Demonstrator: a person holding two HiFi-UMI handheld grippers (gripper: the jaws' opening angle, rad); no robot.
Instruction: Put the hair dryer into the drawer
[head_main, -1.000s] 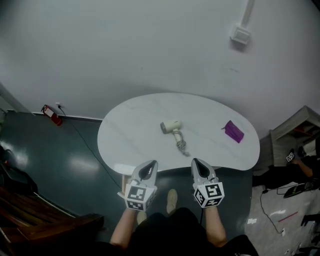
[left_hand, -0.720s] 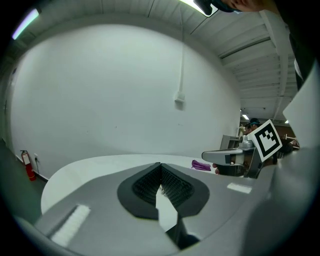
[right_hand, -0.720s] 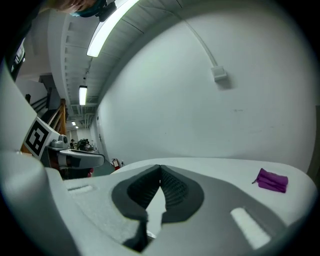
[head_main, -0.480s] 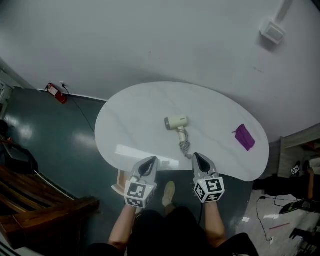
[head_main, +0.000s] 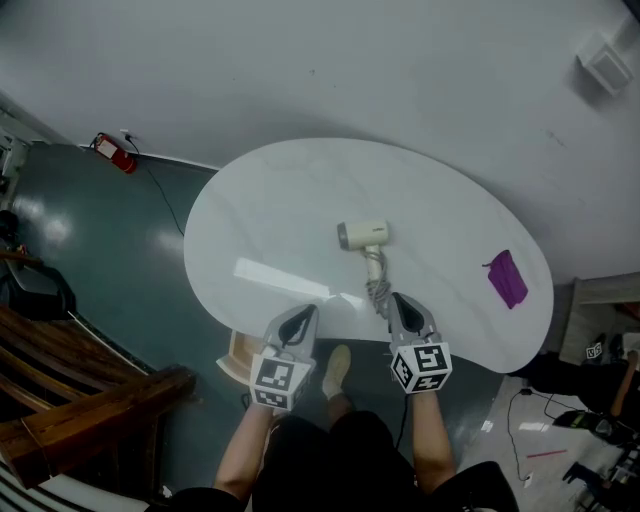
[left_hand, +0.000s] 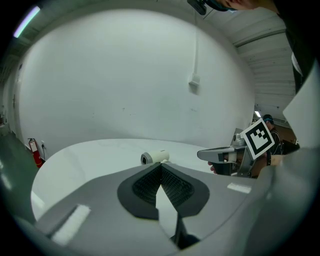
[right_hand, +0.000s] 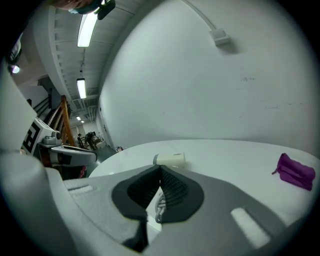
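A cream hair dryer (head_main: 363, 234) lies near the middle of the white table (head_main: 270, 220), its coiled cord (head_main: 378, 291) trailing toward the near edge. In the left gripper view the hair dryer (left_hand: 154, 157) lies ahead; in the right gripper view it (right_hand: 170, 159) sits just beyond the tips. My right gripper (head_main: 398, 303) is shut and empty, its tip at the table's near edge beside the cord. My left gripper (head_main: 303, 316) is shut and empty too, at the near edge left of the cord. No drawer is clearly visible.
A purple pouch (head_main: 508, 277) lies at the table's right end. A pale wooden piece (head_main: 238, 355) shows under the near edge. Dark wooden furniture (head_main: 90, 410) stands at lower left, and a red fire extinguisher (head_main: 110, 152) by the wall.
Both grippers have moved forward and down toward the table's near edge; the right tip now reaches the cord. The hair dryer has not moved on the table.
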